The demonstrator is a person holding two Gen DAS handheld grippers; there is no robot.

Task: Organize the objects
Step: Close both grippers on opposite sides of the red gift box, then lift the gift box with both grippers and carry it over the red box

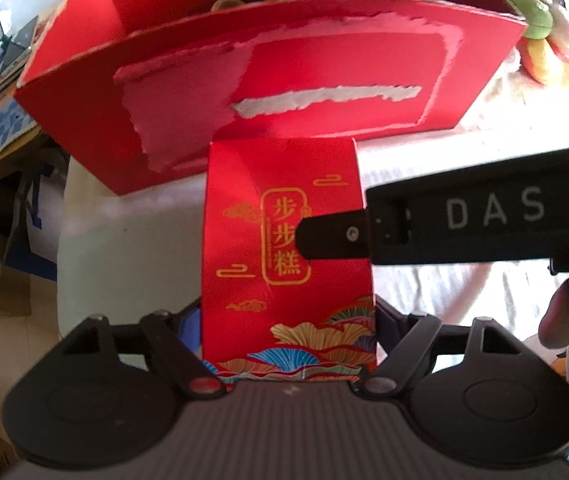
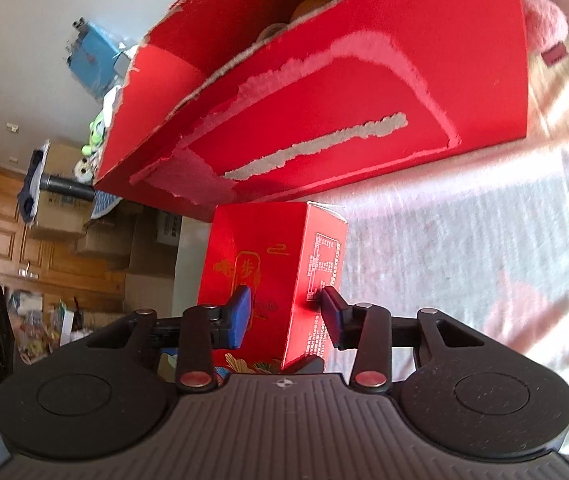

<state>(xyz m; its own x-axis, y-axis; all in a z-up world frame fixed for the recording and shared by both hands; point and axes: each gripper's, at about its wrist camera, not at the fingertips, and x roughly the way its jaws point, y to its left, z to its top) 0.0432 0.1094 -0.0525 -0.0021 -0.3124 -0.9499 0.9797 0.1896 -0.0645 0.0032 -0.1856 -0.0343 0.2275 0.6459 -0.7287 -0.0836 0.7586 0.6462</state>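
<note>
A small red carton (image 2: 268, 276) with gold lettering stands at the centre of the frame, between the two blue-padded fingertips of the right gripper (image 2: 284, 312). One pad lies against its front face, the other touches its side face. Behind it, filling the upper centre, a large open red cardboard box (image 2: 364, 92) with torn, peeling patches rests on a pale cloth (image 2: 464, 232). Stacked cardboard cartons (image 2: 96, 236) sit at the left.
</note>
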